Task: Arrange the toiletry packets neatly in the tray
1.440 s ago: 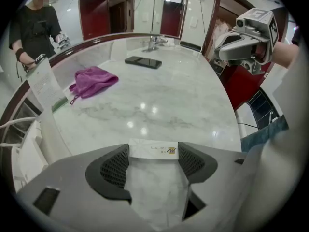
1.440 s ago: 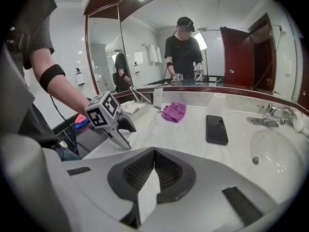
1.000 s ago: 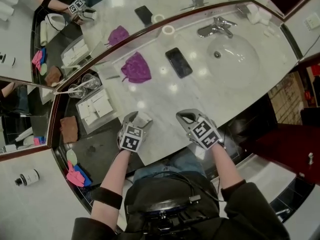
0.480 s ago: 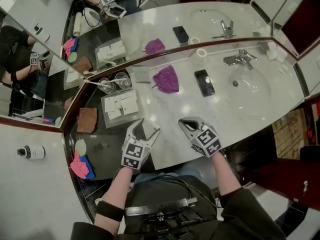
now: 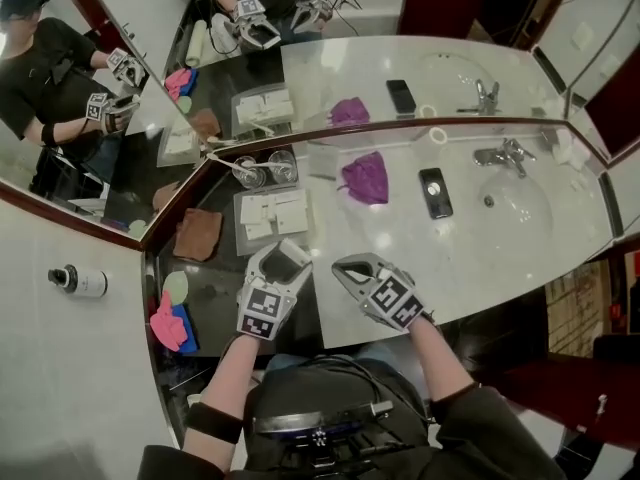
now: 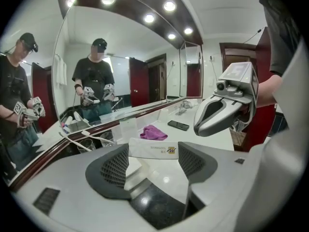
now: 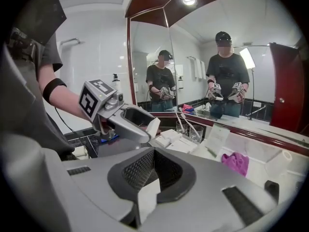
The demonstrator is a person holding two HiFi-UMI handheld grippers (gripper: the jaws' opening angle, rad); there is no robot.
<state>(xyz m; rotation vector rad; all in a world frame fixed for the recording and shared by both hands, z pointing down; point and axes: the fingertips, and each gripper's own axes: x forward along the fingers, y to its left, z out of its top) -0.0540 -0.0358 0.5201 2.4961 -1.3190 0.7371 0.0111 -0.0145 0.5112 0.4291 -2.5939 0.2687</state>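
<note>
Left gripper (image 5: 281,264): clamped on one packet (image 6: 150,149), end to end, jaws wide. I hold it in the air just short of the tray (image 5: 275,243), on my side. I judge the end grip leaves its flat face free for laying down. Long axis: jaw to jaw, near level, about parallel to the tray's near rim, printed face toward me. Right gripper (image 5: 342,268): clenched, beside the left, further from the tray; parked, I judge. White sliver under its jaws, unidentified.

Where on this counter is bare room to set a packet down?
Bare marble lies between the tray, the purple cloth, the phone and the front edge. Crowded: the corner with the glasses, and the tray itself.
</note>
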